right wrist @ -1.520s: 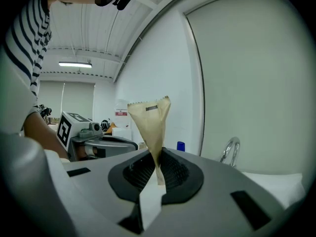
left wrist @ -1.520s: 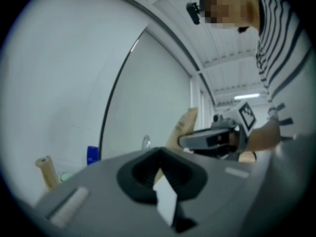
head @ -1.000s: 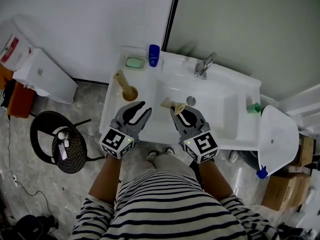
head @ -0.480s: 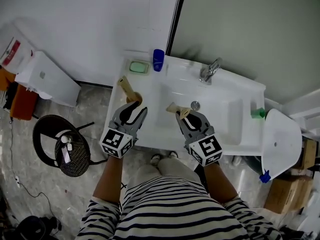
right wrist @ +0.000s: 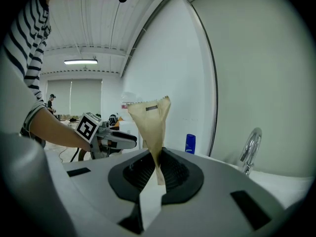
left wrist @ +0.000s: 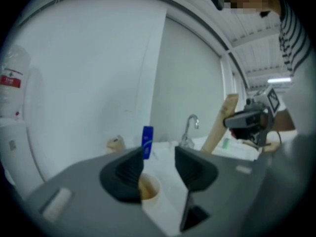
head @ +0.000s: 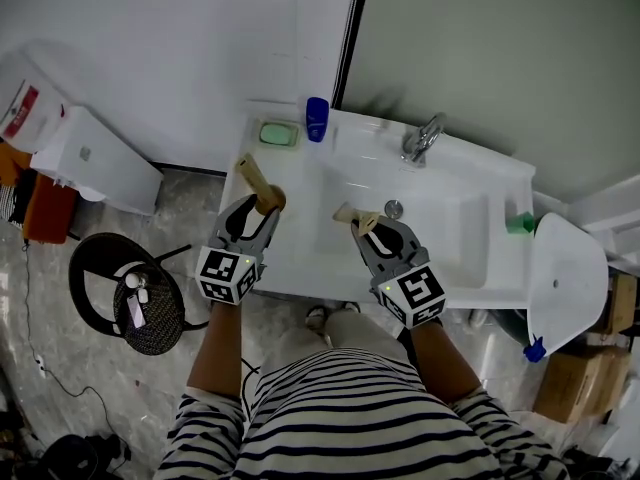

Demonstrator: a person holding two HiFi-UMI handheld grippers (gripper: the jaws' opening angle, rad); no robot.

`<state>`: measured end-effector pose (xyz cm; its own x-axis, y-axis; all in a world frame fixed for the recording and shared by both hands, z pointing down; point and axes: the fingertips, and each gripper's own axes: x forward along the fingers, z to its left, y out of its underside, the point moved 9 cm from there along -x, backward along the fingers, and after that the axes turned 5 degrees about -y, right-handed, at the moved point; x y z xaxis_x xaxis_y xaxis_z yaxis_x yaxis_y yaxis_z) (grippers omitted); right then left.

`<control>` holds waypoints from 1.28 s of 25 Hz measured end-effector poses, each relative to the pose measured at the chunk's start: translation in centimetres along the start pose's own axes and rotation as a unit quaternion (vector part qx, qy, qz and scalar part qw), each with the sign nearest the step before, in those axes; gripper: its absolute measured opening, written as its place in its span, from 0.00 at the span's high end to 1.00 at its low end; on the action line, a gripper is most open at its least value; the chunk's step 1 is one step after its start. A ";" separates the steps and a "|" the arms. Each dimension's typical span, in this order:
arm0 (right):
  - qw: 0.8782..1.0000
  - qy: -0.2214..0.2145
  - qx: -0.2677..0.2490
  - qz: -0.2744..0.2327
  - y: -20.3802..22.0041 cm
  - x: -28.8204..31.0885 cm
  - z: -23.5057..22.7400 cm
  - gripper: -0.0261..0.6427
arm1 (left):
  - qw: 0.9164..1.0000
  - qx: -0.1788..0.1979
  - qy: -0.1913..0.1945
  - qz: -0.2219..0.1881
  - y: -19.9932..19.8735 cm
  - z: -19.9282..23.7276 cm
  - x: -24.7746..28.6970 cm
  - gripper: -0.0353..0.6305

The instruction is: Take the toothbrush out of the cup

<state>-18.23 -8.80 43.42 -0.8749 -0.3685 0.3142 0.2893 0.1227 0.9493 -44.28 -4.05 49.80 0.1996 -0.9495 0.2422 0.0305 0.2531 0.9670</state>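
A tan cup [head: 268,201] stands on the left rim of the white sink [head: 470,218]. A paper-wrapped toothbrush [head: 248,174] leans out of it to the far left. My left gripper [head: 253,220] reaches the cup from the near side. Its jaws are opening, and the cup [left wrist: 148,191] sits low between the tips with the pads off it [left wrist: 158,162]. Over the basin, my right gripper [head: 366,231] is shut on a second tan paper-wrapped toothbrush [head: 350,215], which stands upright between the pads [right wrist: 150,125].
A faucet [head: 420,140] and a blue bottle [head: 317,118] stand at the sink's back, with a green soap dish [head: 278,133] in its back left corner. A black stool [head: 130,293] and a white bin [head: 95,158] stand left of the sink.
My left gripper has moved forward to the cup, and its tips now flank it. The right gripper has stayed over the basin with its wrapped toothbrush.
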 end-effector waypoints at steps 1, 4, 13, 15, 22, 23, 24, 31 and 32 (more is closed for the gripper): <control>1.000 0.000 0.001 0.001 0.1 0.0 -0.1 0.91 | 1.000 -0.002 -0.003 0.003 0.1 0.3 0.2 0.65; 1.000 0.000 0.001 0.005 0.2 0.0 -0.3 0.91 | 1.000 -0.007 -0.009 0.013 0.6 1.1 0.7 0.65; 1.000 0.005 0.005 0.011 0.6 -0.4 -0.6 0.91 | 0.997 -0.020 -0.035 0.060 2.2 3.5 2.2 0.62; 1.000 0.007 0.006 0.012 0.6 -0.5 -0.8 0.91 | 0.996 -0.029 -0.026 0.078 2.7 3.9 3.0 0.62; 1.000 0.009 0.006 0.013 0.7 -0.4 -0.7 0.91 | 0.992 -0.036 -0.026 0.122 3.5 5.5 4.8 0.61; 1.000 0.010 0.007 0.014 0.8 -0.4 -0.7 0.91 | 0.991 -0.034 -0.026 0.126 3.5 5.7 5.0 0.61; 1.000 0.011 0.007 0.015 0.8 -0.4 -0.8 0.91 | 0.991 -0.033 -0.025 0.128 3.6 5.9 5.2 0.61; 1.000 0.014 0.007 0.017 0.6 -0.5 -0.9 0.91 | 0.990 -0.026 -0.021 0.135 3.6 6.2 5.7 0.61; 1.000 0.014 0.007 0.016 0.6 -0.5 -0.9 0.91 | 0.990 -0.025 -0.020 0.136 3.6 6.2 5.8 0.61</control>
<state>-17.25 -9.42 43.86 -0.8537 -0.3899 0.3451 0.3118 0.1479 0.9386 -49.09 -9.82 55.22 0.1680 -0.8509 0.4978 0.0299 0.5091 0.8602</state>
